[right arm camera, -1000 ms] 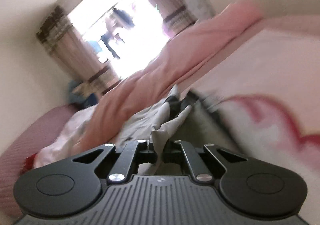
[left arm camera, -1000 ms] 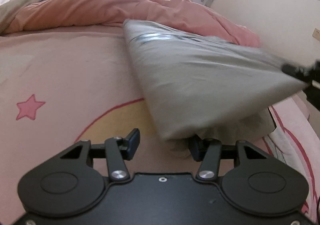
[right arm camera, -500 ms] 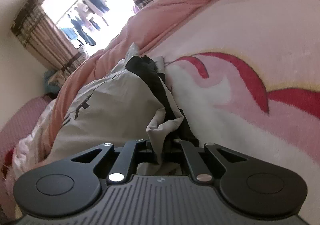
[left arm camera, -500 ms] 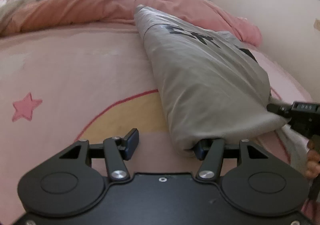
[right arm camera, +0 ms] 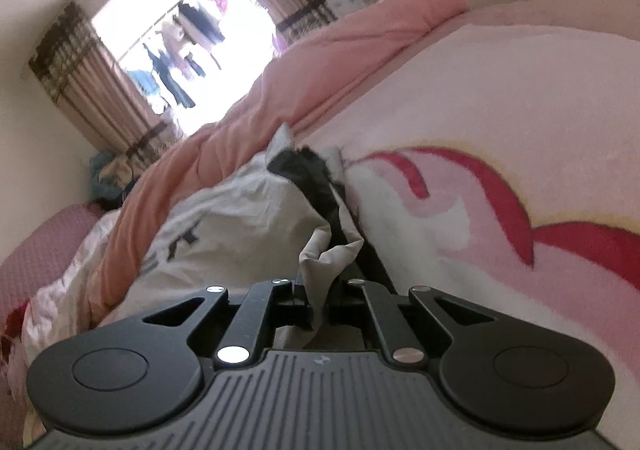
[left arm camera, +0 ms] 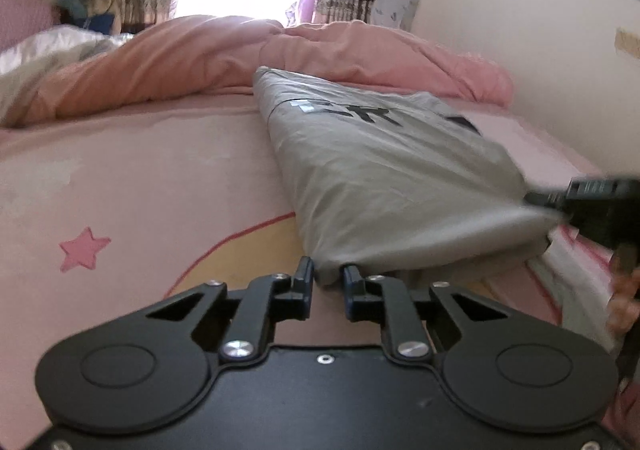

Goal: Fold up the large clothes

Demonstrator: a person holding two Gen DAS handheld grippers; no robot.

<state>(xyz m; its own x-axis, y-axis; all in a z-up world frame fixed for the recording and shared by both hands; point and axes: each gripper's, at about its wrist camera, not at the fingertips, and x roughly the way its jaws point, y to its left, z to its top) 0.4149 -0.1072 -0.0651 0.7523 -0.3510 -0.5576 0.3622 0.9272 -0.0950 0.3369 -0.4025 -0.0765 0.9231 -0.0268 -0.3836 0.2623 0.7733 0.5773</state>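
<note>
Here, smooth grey shirt [left arm camera: 384,186] folded wedge-shaped.

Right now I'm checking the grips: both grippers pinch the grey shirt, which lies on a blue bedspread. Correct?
Not quite: the bedspread is pink, as the left wrist view shows. The left gripper and right gripper do pinch the grey shirt.

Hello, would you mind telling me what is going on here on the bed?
A person is folding a grey garment on a pink blanket, with a handheld gripper in each hand. The right gripper is shut on one bunched corner. The left gripper has just been closing its jaws on the near folded corner, which sits between them. The garment lies folded lengthwise, stretched between the two.
</note>
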